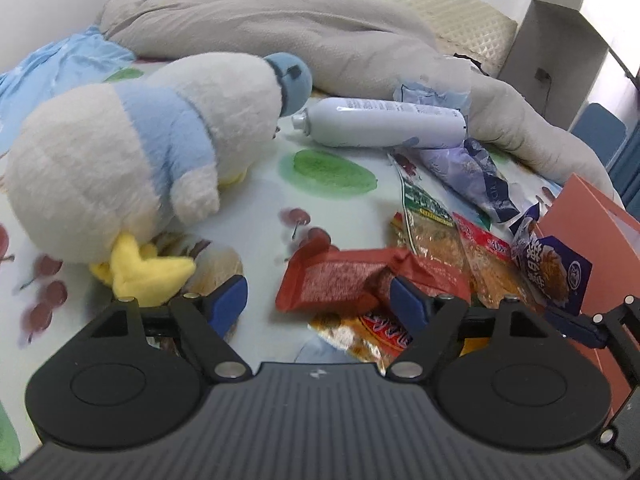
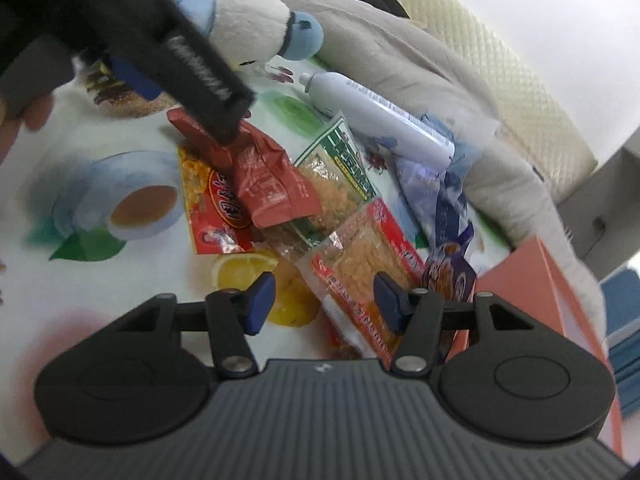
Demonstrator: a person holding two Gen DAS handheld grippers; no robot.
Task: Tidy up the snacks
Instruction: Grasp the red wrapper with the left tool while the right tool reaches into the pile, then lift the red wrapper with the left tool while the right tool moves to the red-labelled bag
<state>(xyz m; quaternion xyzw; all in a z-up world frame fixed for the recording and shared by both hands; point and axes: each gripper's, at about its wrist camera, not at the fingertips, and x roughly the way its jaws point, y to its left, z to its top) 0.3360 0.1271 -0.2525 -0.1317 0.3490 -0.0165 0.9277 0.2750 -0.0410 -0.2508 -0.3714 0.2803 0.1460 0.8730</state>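
— Looking along our left hand-held gripper [image 1: 318, 302], we see its blue pads standing wide apart over the bed sheet [image 1: 256, 200], with nothing pressed between them. The red wrapper [image 1: 340, 280] lies just ahead, its near end by the right pad; we cannot tell whether that pad touches it.

— And our right hand-held gripper [image 2: 324, 300]?

— Its pads are parted too, hovering above the clear packet of orange snacks with the red edge [image 2: 364, 264]. That packet sits between the pads in the picture, yet they do not clamp it.

— Where is the rest of the snack heap?

— On the printed sheet, bunched together. The green-topped packet [image 2: 340, 168] lies partly under the red wrapper, a yellow-and-red packet [image 2: 212, 208] is beside it on the left, and a small purple packet [image 2: 452, 276] leans against the orange box [image 2: 540, 280] at the right edge.

— Anything else around?

— A white bottle [image 1: 384, 124] lies on its side behind the snacks, next to a blue-and-white plastic bag [image 1: 476, 176]. The plush duck [image 1: 132, 152] sprawls to the left, and a grey blanket [image 1: 300, 28] is bundled at the back.
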